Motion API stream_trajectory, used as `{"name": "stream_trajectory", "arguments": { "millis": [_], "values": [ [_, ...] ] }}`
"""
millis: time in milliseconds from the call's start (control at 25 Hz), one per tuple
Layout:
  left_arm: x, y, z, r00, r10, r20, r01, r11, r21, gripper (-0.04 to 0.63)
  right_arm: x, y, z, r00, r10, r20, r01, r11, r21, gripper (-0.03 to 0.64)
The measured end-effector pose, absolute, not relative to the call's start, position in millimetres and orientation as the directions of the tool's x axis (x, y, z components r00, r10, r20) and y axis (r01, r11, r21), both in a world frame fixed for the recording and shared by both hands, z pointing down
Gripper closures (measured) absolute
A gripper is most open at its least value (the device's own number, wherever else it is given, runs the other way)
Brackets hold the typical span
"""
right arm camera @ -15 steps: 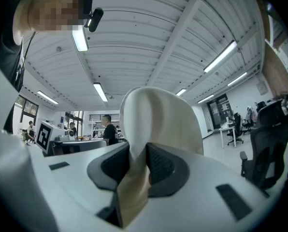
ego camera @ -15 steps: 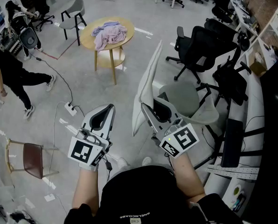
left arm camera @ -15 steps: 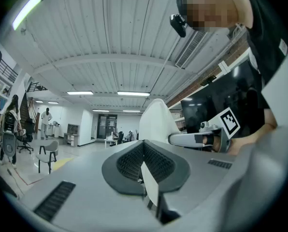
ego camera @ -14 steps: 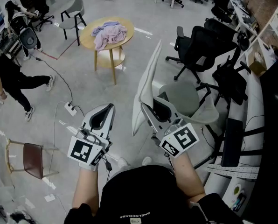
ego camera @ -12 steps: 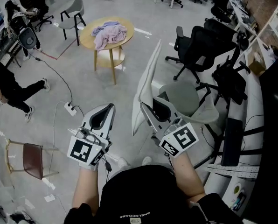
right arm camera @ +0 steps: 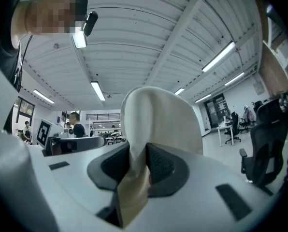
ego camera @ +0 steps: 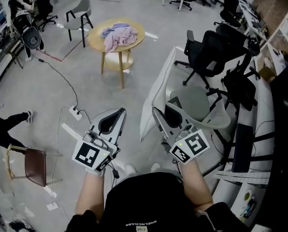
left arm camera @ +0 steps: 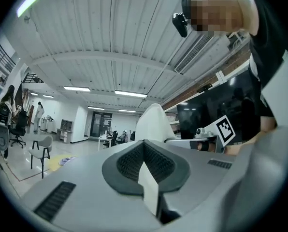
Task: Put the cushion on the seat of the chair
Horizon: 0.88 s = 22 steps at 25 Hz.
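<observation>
1. My right gripper has its jaws clamped on a fold at the cushion's edge. The dark pads press into the fabric from both sides.
2. My left gripper has its jaws pressed together with nothing between them, and it points level.
3. The cushion is white and stands on edge, rising above the right gripper's jaws.
4. From the head view I see the right gripper holding the cushion upright in the air over the floor. It is just left of the chair and not on the grey-green seat.
5. The left gripper hangs well to the left of the cushion, apart from it.
6. Farther out, a round wooden table carries a heap of pale cloth.
7. Black office chairs stand behind the grey-green chair.
</observation>
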<state>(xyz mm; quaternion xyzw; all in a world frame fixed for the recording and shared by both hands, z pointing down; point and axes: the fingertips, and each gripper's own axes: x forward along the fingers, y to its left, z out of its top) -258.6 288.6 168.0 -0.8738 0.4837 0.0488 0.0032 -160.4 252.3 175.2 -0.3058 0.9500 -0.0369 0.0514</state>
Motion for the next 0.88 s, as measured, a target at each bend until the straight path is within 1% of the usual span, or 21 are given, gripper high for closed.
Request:
{"name": "stream_trajectory", "arguments": {
  "millis": [200, 400, 600, 880],
  "values": [
    [-278, 294, 169, 0.541, -0.835, -0.097, -0.838, -0.546, 0.024, 0.584, -173, 255, 179, -0.784, -0.616, -0.077, -0.607, 0.787, -0.110, 0.516],
    [-286, 293, 179, 0.545, -0.835, -0.082, -0.834, -0.549, 0.049, 0.584, -175, 258, 186, -0.768, -0.638, -0.064, -0.631, 0.770, -0.097, 0.515],
    [-281, 282, 181, 0.546, -0.832, -0.091, -0.834, -0.551, 0.034, 0.584, -166, 250, 189, -0.757, -0.650, -0.062, -0.644, 0.759, -0.095, 0.515],
    [-253, 249, 195, 0.535, -0.843, -0.050, -0.842, -0.537, 0.045, 0.584, -135, 215, 196, -0.758, -0.650, -0.053, -0.643, 0.759, -0.105, 0.515]
  ]
}}
